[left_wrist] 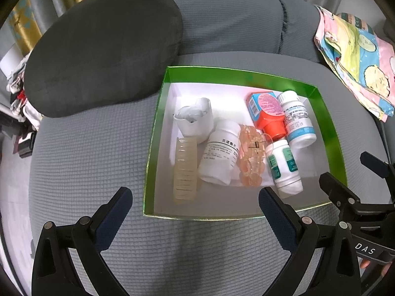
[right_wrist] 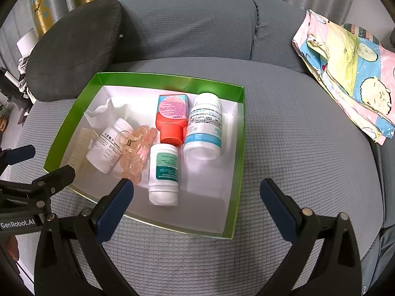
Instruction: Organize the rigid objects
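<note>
Both grippers' jaws gape empty before the green box [left_wrist: 158,133] holding bottles and, seemingly, beads

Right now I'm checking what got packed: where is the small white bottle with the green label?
The green-labelled bottle lies on its side in the green box, toward its near edge, between the pink beads and the larger blue-labelled bottle.

Soft even indoor light, faint shadows, mild glare on the box floor [left_wrist: 246,197], strong fisheye bending, dark corners
</note>
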The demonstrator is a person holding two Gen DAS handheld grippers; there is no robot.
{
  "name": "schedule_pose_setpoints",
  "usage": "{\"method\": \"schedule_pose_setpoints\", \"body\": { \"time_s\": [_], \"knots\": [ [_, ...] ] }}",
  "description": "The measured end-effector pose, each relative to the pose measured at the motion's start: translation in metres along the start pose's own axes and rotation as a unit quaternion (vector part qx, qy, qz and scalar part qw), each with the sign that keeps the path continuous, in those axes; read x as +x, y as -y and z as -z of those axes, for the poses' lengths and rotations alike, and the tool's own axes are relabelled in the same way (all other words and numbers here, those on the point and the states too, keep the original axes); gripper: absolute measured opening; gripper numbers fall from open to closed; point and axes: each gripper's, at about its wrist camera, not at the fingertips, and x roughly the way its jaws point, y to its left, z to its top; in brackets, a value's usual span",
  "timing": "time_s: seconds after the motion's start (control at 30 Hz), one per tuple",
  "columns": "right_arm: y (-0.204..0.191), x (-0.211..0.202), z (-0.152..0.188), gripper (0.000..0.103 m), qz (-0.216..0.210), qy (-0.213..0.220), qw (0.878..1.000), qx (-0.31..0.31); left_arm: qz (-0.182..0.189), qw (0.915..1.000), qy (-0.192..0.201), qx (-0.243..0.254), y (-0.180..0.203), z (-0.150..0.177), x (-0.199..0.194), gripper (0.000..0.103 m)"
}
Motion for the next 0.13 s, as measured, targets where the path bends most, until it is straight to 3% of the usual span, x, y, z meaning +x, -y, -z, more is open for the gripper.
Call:
{"method": "schedule_pose_setpoints", "body": {
  "time_s": [0.13],
  "knots": [
    [0.0000,0.0017,0.0002,0.102,-0.002,-0.001,1.000,0.002,-0.002,1.0000,0.006,-0.001,0.0006,-0.0014,-0.0001,0.102]
  ]
}}
